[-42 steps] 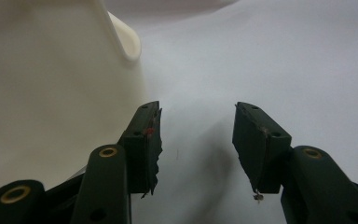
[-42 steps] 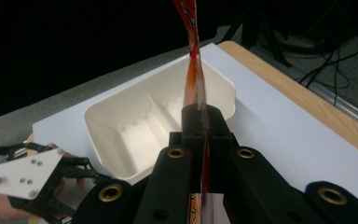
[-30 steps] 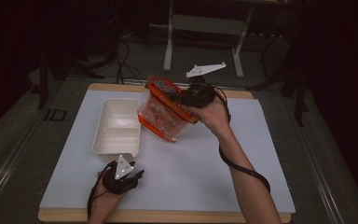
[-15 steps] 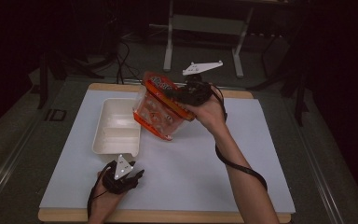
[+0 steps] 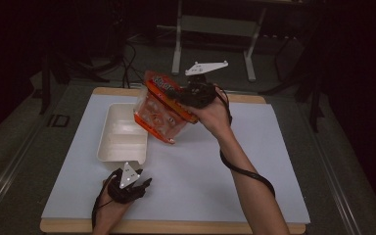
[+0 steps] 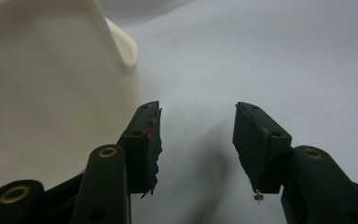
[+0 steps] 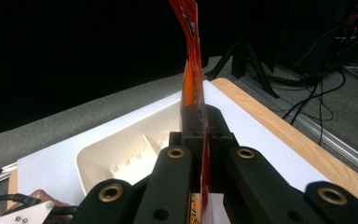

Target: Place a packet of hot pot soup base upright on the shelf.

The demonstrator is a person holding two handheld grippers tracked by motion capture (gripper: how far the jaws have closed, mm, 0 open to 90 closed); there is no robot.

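- Fingers of the left gripper (image 5: 127,183) are held spread with nothing between them; it rests low at the near left of the table (image 5: 254,161), just beside the near right corner of the tray (image 5: 108,149).
- In the left gripper view, bare white table is seen between the two fingers (image 6: 144,140), and the rounded cream lip of the tray rises at the left.
- Open room is judged to be widest across the near and right parts of the white sheet, where nothing lies; the wooden edge of the table shows along the near and far sides.
- A cream tray with inner partitions is set on the left half of the table, and it looks empty.
- Above the tray's far right corner, a red and orange packet (image 5: 161,105) is held in the air, tilted, by the right gripper (image 5: 196,95).
- The right gripper's fingers are pressed together on a thin edge of the packet (image 7: 193,65), as seen in the right gripper view.
- The packet is judged to be light, thin, crinkly film, likely to sag or swing; a hold on the flat sealed edge appears best, and a loose pinch could slip.
- Beyond the table's far edge, stand legs and cables are seen on the floor.
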